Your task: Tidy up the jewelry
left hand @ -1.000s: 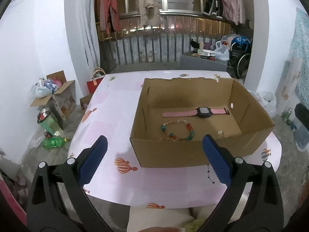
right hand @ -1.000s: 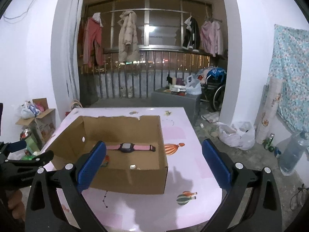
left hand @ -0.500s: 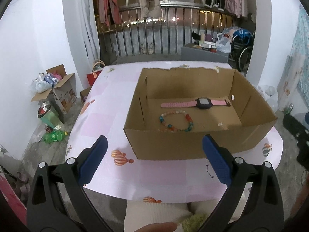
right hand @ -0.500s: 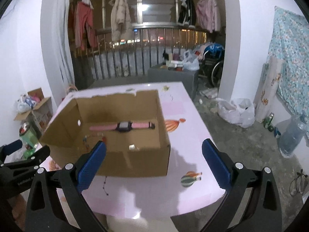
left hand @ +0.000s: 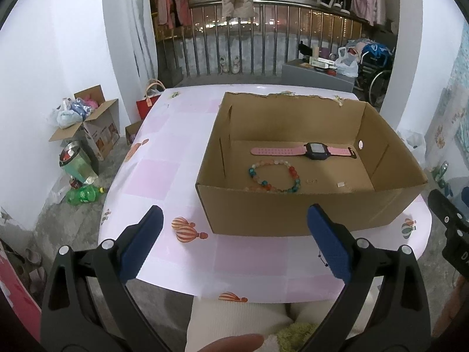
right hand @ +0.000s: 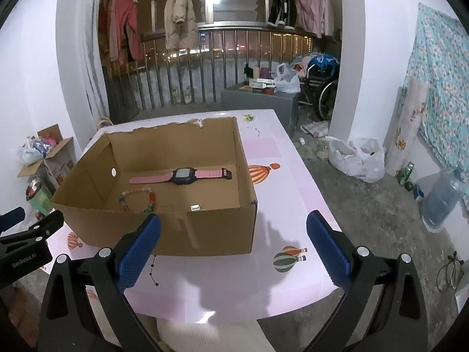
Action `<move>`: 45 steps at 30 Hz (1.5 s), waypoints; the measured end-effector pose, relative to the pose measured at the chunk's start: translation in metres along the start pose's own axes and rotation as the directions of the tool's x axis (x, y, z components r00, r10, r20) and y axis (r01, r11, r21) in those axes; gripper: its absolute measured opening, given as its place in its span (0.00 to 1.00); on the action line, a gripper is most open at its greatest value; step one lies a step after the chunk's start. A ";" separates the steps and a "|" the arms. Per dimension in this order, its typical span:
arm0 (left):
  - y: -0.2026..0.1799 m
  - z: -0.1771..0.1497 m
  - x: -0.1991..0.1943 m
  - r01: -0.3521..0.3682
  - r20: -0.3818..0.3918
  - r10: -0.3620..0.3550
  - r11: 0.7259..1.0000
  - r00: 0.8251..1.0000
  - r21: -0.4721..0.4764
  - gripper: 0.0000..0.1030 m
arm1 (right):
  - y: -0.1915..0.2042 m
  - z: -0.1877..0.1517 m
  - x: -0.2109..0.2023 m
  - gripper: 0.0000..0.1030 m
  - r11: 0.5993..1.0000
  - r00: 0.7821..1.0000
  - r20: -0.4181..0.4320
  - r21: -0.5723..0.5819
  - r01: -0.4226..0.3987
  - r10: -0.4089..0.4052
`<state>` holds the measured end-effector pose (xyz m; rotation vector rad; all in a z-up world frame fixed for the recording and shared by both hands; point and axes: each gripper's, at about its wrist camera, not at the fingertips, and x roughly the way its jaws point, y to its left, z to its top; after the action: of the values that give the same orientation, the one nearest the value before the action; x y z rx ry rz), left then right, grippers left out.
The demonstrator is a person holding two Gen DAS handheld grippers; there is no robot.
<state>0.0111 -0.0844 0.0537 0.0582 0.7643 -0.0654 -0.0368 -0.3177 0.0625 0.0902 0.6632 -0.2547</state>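
Both the left gripper (left hand: pixel 234 243) and right gripper (right hand: pixel 233 245) are wide apart, holding nothing, above the table's (left hand: pixel 249 261) near edge.

White plaster walls (right hand: pixel 369 67) flank a dark balcony with a grey metal railing (right hand: pixel 211 67), hung coats (right hand: pixel 177 11), bare concrete floor (right hand: pixel 378 205) and a folded wheelchair (right hand: pixel 325 88).

Pink watch (right hand: pixel 180 175) inside cardboard box (right hand: pixel 205 231)
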 end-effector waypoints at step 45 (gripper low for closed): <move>0.002 -0.005 0.014 0.026 -0.054 -0.026 1.000 0.998 -0.009 0.92 | -0.007 -0.009 0.004 0.94 1.000 0.999 -0.041 -0.004 -0.002 0.001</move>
<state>0.0179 -0.0830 0.0410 0.0424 0.8196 -0.0857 -0.0410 -0.3239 0.0525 0.0923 0.7045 -0.2505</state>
